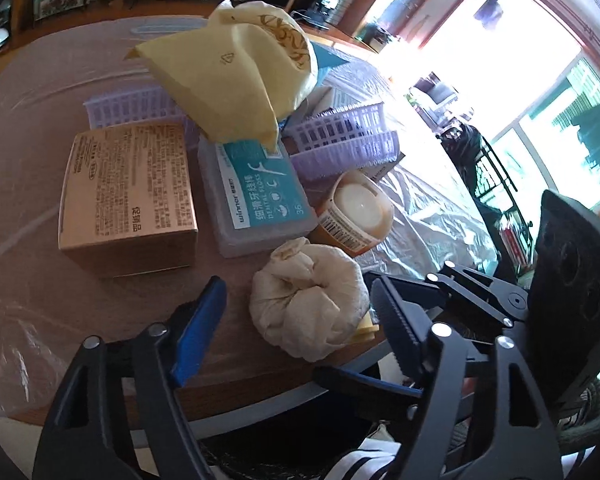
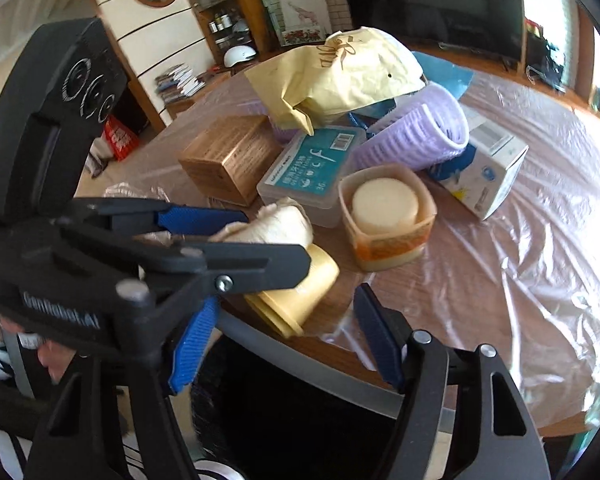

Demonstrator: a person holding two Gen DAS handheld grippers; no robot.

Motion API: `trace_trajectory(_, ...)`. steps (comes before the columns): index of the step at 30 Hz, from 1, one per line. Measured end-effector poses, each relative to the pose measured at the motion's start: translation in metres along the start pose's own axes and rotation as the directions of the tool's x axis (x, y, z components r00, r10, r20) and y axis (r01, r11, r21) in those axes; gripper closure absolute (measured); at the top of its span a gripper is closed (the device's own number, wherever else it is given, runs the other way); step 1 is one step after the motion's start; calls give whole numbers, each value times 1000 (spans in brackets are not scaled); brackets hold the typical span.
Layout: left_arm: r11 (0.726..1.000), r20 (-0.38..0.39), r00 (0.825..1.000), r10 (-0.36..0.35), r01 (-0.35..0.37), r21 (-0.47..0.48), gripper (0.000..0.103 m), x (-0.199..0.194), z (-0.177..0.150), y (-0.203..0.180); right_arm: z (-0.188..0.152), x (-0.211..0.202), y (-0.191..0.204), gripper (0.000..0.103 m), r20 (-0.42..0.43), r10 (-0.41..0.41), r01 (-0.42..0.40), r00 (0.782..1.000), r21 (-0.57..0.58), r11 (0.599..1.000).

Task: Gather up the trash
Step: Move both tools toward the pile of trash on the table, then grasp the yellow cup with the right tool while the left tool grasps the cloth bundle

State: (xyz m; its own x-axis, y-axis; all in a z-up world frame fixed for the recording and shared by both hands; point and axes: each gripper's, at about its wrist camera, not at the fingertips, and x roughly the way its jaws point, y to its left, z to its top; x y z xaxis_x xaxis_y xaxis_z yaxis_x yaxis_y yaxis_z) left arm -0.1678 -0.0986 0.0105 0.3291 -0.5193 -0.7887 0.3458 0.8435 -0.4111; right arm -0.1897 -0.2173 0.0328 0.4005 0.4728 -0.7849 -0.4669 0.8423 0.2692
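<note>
L tongs [image 1: 296, 312] spread round tissue wad [image 1: 308, 304], not pinching; R tongs [image 2: 288, 340] spread over table edge [image 2: 340, 356]

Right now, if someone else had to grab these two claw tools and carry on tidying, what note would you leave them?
Left gripper: open, its fingers on either side of the crumpled tissue ball near the table edge, not closed on it.
Right gripper: open, empty, at the table edge by the yellow paper cup.
Done: nothing visibly collected.
Left: close on the tissue ball, then probably the cup and the yellow paper bag.
</note>
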Motion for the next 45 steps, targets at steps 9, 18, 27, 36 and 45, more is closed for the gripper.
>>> trace_trajectory(9, 992, -37, 997, -65, 68, 105, 50, -4, 14, -3, 13, 19, 10, 46, 13, -14, 12, 1000, 134, 991)
trace_trajectory(18, 987, 24, 995, -99, 96, 127, 50, -38, 27, 9, 17, 14, 15, 36, 8, -22, 20, 1000, 218, 976)
trace_trajectory(27, 989, 75, 992, -100, 91, 114, 50, -73, 26, 34, 23, 22, 18, 36, -6, -27, 27, 1000, 316, 948)
trace_trajectory(36, 991, 98, 992, -84, 73, 113, 50, -72, 26, 36, 23, 28, 22, 74, -33, -71, 78, 997, 298, 951)
trace_trajectory(45, 991, 107, 991, -84, 72, 114, 50, -71, 18, 37, 24, 11, 9, 75, 47, -41, 23, 998, 329, 944)
